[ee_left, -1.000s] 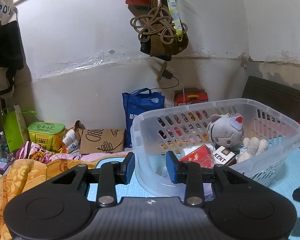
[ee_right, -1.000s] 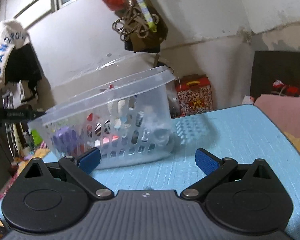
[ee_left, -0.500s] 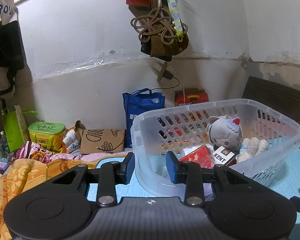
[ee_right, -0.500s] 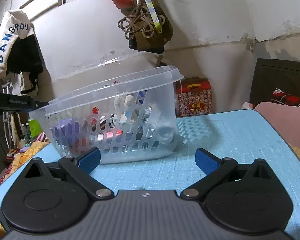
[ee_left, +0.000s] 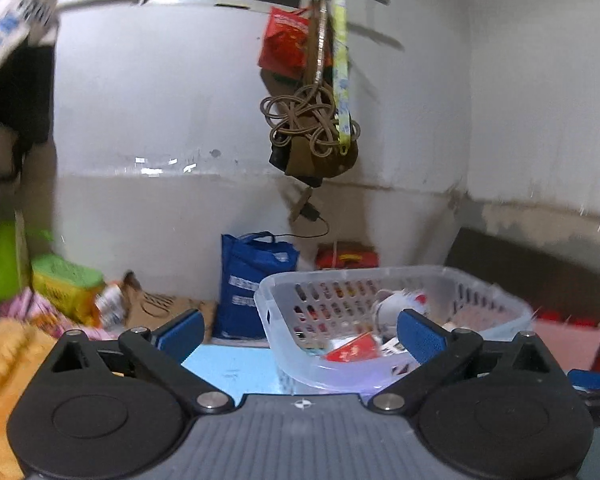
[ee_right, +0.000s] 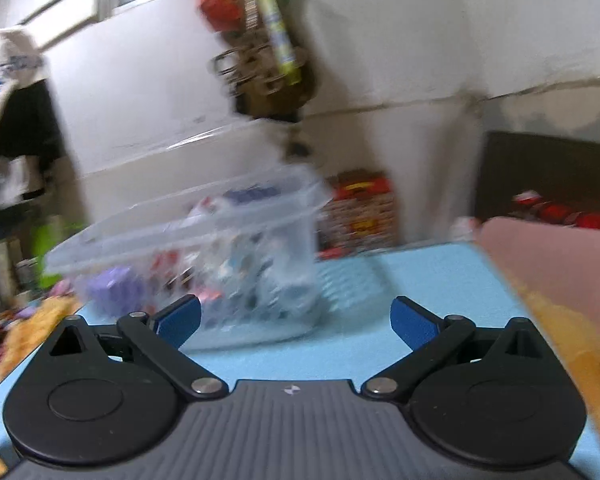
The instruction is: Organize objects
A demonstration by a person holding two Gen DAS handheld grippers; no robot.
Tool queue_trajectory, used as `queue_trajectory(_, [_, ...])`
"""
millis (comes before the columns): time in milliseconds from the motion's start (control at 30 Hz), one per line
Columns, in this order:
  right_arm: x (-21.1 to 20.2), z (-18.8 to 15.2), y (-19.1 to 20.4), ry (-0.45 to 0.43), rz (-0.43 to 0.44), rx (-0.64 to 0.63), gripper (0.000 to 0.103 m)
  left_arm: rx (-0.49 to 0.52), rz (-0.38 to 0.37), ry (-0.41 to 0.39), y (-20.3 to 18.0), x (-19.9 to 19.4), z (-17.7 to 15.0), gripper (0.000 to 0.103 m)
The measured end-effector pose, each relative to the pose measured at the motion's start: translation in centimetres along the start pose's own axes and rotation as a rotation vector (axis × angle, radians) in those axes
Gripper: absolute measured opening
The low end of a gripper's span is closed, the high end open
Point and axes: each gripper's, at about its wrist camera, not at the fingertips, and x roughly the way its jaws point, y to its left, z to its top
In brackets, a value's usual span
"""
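A clear plastic basket (ee_left: 496,300) stands on the light blue mat (ee_left: 228,364). It holds a grey plush toy (ee_left: 396,304), a red pack (ee_left: 352,354) and other small items. My left gripper (ee_left: 300,332) is open and empty, with the basket's near wall between its fingers. In the right wrist view the basket (ee_right: 268,196) is blurred; it sits ahead and to the left on the blue mat (ee_right: 380,304). My right gripper (ee_right: 296,320) is open and empty, just short of the basket.
A blue bag (ee_left: 252,280), a red box (ee_left: 348,256) and a green box (ee_left: 66,280) stand along the wall. A bundle of cord and bags (ee_left: 312,128) hangs above. An orange blanket (ee_left: 4,364) lies to the left, a pink cushion (ee_right: 556,256) to the right.
My left gripper has opened wide and let go of the basket's near wall, and has drawn back and tilted up. My right gripper has stayed open while its view moves and blurs.
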Motion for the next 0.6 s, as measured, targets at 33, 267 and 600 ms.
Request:
queue_trajectory(33, [-0.7, 0.5, 0.1, -0.028, -0.034, 0.018, 0.103, -0.008, -0.025, 0.039, 0.2, -0.2, 0.0, 0.103])
queue_trajectory(267, [-3.5, 4.5, 1.8, 0.043, -0.049, -0.118, 0.103, 0.022, 0.005, 0.212, 0.1, -0.5, -1.5, 0.103])
queue_trajectory(600, [-0.4, 7.5, 3.5, 0.206, -0.016, -0.121, 0.103, 0.080, 0.011, 0.254, -3.8, -0.1, 1.0, 0.103])
